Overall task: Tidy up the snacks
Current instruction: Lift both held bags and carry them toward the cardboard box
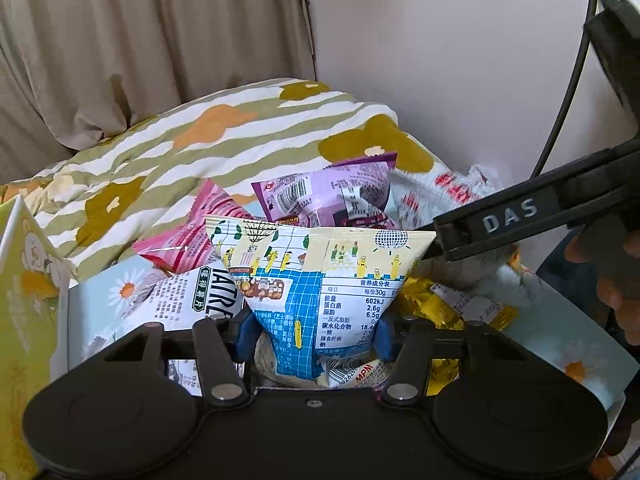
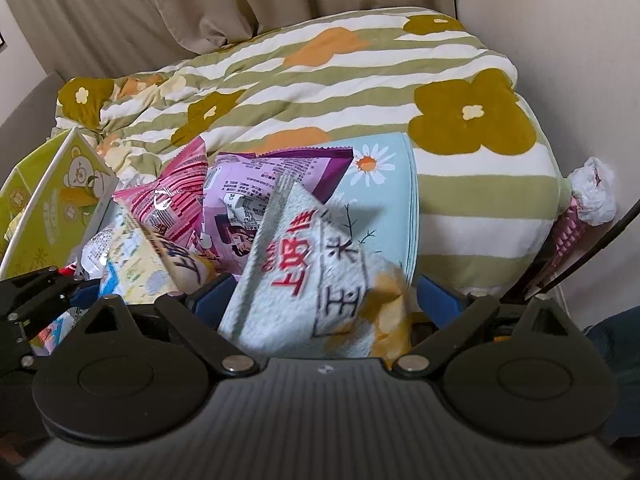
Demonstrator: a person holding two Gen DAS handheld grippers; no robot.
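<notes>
My left gripper (image 1: pixel 314 334) is shut on a blue and cream snack bag (image 1: pixel 316 280), held upright over a pale blue daisy-print box (image 1: pixel 108 292) full of snacks. Behind it lie a purple bag (image 1: pixel 332 196), a pink bag (image 1: pixel 192 240), a white "LATRE" bag (image 1: pixel 200 296) and yellow candies (image 1: pixel 440 308). My right gripper (image 2: pixel 324 300) has its jaws wide apart around a white fuzzy-print bag with red characters (image 2: pixel 308 276); the bag is blurred. The purple bag (image 2: pixel 248 196) and pink bag (image 2: pixel 176 200) also show in the right wrist view.
A green and white striped flowered blanket (image 2: pixel 320 92) lies behind the box. A yellow-green carton (image 2: pixel 52 208) stands at the left. Beige curtains (image 1: pixel 140 40) and a white wall (image 1: pixel 460 60) are behind. The right gripper's arm (image 1: pixel 520 216) crosses the left wrist view.
</notes>
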